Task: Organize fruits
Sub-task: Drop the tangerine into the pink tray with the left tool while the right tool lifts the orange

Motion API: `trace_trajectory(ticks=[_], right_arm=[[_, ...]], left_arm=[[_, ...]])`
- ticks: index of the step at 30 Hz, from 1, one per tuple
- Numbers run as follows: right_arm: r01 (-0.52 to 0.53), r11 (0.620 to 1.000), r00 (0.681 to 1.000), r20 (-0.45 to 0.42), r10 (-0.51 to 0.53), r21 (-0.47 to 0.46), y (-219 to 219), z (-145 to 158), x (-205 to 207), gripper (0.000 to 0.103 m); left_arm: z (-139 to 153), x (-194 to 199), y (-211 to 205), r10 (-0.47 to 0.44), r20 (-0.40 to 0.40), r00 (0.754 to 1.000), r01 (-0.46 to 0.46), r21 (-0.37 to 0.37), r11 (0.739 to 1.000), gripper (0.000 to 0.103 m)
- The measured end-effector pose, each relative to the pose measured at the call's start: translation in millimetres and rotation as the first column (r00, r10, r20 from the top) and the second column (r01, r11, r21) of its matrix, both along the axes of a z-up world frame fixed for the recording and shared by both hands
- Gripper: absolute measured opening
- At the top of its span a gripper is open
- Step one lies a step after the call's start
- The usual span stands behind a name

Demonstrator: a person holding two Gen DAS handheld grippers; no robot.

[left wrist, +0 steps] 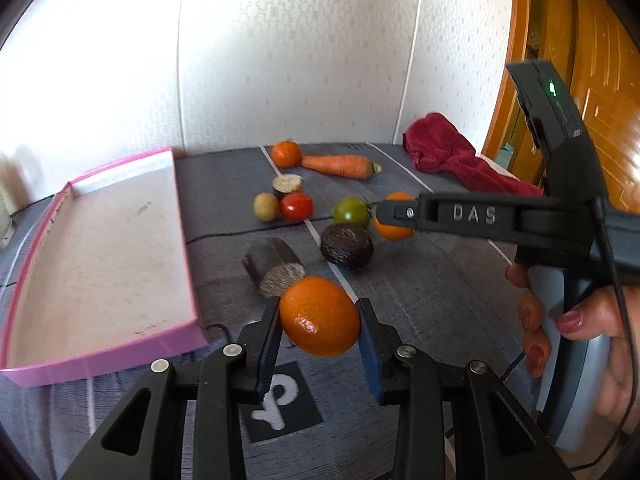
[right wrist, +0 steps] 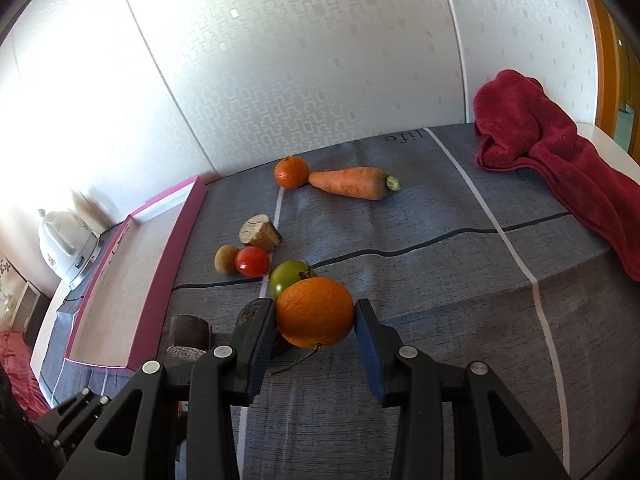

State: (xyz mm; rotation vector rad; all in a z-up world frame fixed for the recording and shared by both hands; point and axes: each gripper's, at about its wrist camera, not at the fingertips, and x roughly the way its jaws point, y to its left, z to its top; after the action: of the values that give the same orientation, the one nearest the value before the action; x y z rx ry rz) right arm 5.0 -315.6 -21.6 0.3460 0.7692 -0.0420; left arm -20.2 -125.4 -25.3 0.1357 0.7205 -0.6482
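Left gripper point(left wrist: 319, 320) clamping mandarin point(left wrist: 319, 316), right gripper point(right wrist: 315, 314) clamping orange point(right wrist: 315, 312)

bright daylight from the left; wallpaper point(left wrist: 100, 60) blown out white in both views. heavy fisheye bending, dark vignette at the corners. pink tray point(left wrist: 100, 264) edges smeared with motion blur. soft shadows under fruit. glare spot on red tomato point(right wrist: 252, 261). kettle point(right wrist: 66, 248) overexposed.

One orange point(left wrist: 319, 316) is held clamped above the grey cloth near an empty pink tray point(left wrist: 100, 364); a second orange point(right wrist: 315, 312) is gripped likewise. A third point(right wrist: 291, 172) is seen resting against a carrot point(right wrist: 352, 183).
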Motion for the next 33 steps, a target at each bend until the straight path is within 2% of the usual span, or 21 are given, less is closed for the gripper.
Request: trace_trajectory(ticks=[7,16,21,26,33], right_arm=[[-0.032,0.999,0.999,0.010,0.032,-0.002,11.2,2.8,1.9,0.040],[-0.081,0.997,0.996,0.028,0.081,-0.007,28.9,8.3,4.3,0.040],[-0.117,0.993,0.992,0.045,0.117,-0.001,41.2,11.9,3.9,0.040],[-0.159,0.987,0.986,0.049,0.159,-0.001,57.5,13.1,6.0,0.040],[-0.229,0.973,0.972,0.055,0.229,-0.008,85.6,13.6,10.8,0.040]], left_arm=[[15.8,7.4,30.1,0.082,0.031,0.996,-0.081,-0.034,0.996,0.037],[19.0,25.2,69.8,0.237,0.012,0.972,-0.236,-0.046,0.971,0.037],[16.3,36.1,89.1,0.322,-0.006,0.947,-0.322,-0.024,0.946,0.037],[10.5,43.9,103.5,0.371,-0.043,0.928,-0.372,-0.016,0.928,0.037],[5.5,51.3,121.8,0.430,-0.005,0.903,-0.429,0.052,0.902,0.037]])
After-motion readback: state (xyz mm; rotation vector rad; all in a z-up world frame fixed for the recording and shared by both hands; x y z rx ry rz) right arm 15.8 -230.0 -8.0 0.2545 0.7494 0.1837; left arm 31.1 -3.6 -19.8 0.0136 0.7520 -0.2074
